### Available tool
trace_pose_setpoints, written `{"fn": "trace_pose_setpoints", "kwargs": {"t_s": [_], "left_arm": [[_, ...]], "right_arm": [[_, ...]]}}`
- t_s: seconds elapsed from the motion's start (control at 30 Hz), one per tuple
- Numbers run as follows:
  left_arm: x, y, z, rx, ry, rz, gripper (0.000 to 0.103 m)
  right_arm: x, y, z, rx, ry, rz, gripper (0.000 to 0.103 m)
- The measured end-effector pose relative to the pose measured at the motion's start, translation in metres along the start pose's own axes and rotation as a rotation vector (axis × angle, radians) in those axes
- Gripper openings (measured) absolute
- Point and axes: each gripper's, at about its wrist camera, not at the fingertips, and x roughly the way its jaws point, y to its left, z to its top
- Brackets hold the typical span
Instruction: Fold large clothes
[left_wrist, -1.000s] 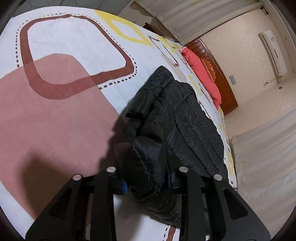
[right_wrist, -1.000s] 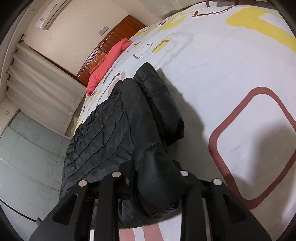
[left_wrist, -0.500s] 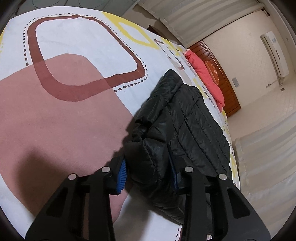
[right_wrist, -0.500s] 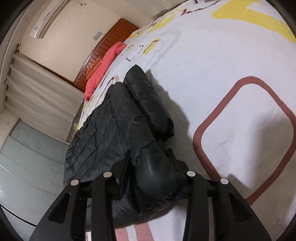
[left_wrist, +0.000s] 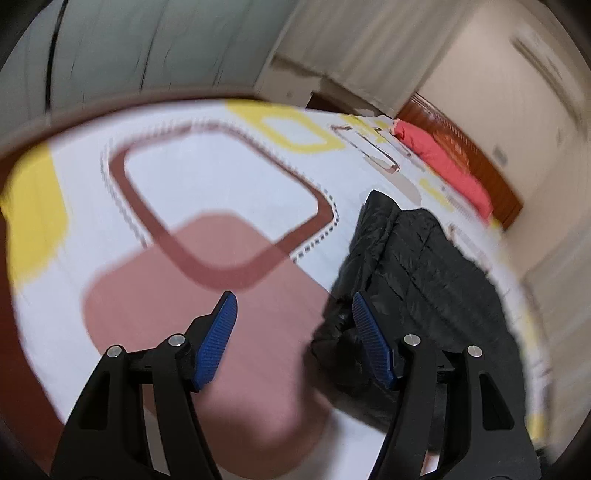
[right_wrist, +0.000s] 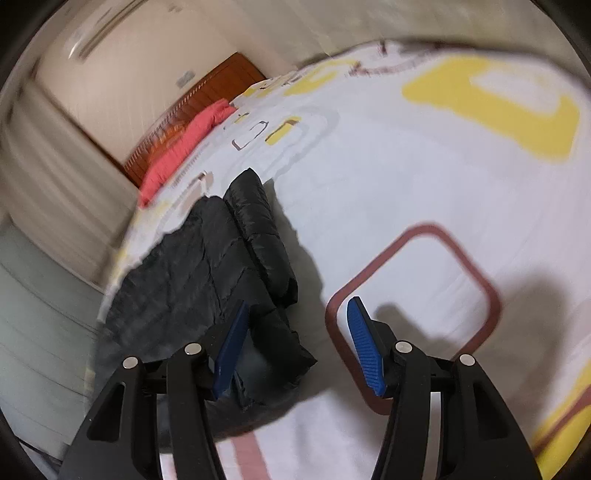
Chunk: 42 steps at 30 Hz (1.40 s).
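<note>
Bed (left_wrist: 229, 177), covered by a white sheet printed with rounded maroon outlines, yellow blocks and a large dusty-pink patch, fills most of both wrist views. Both views are motion-blurred.

Carved red-brown wooden headboard (right_wrist: 218, 88) stands at the far end, with a coral-red pillow (left_wrist: 443, 162) lying along it. A white wall-mounted air conditioner (right_wrist: 99, 33) hangs high on the cream wall. No brand, label or writing can be read anywhere.

Black quilted puffer jacket (right_wrist: 192, 273) lies folded on the sheet, close to the bed's side edge, one sleeve laid lengthwise along its top. In the left wrist view it sits right of centre (left_wrist: 424, 273); in the right wrist view, left of centre.

Left gripper (left_wrist: 293, 338): black frame, blue ribbed pads (left_wrist: 218, 339). Jaws stand wide, with only the pink patch of sheet showing between them; the jacket's near corner lies behind the right-hand pad, and contact cannot be judged.

Right gripper (right_wrist: 295, 347): same build, jaws wide. The jacket's near corner shows partly in the gap, beside the left-hand pad; the other pad is clear of it.

Change from one second ago: both sets of jaws were then clamped on bunched jacket fabric. They have just been opening, the fabric has dropped out, and more bed and room is visible.
</note>
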Motion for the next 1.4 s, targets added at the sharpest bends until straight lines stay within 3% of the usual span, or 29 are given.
{"fn": "trace_pose_setpoints", "kwargs": {"t_s": [0.13, 0.3, 0.5, 0.57, 0.8, 0.97, 1.27, 1.4], "left_arm": [[-0.014, -0.030, -0.003, 0.173, -0.045, 0.046, 0.065], [-0.024, -0.074, -0.012, 0.300, -0.058, -0.002, 0.065], [-0.005, -0.133, -0.027, 0.372, 0.017, -0.085, 0.065], [0.006, -0.155, -0.032, 0.406, 0.029, -0.098, 0.064], [0.043, -0.208, -0.041, 0.484, 0.049, -0.078, 0.059], [0.069, -0.221, -0.047, 0.512, 0.086, -0.046, 0.059], [0.091, -0.220, -0.066, 0.567, 0.072, -0.009, 0.056], [0.076, -0.225, -0.056, 0.567, 0.062, 0.001, 0.046]], "right_arm": [[-0.012, 0.029, -0.005, -0.135, -0.015, -0.070, 0.055], [-0.017, 0.078, -0.021, -0.279, -0.014, -0.062, 0.055], [0.003, 0.137, -0.042, -0.409, 0.045, 0.006, 0.053], [0.016, 0.161, -0.048, -0.463, 0.063, 0.015, 0.048], [0.055, 0.211, -0.050, -0.532, 0.107, 0.031, 0.044], [0.083, 0.226, -0.053, -0.562, 0.123, 0.003, 0.044], [0.114, 0.220, -0.075, -0.598, 0.145, -0.037, 0.045], [0.101, 0.232, -0.073, -0.626, 0.129, -0.058, 0.044]]}}
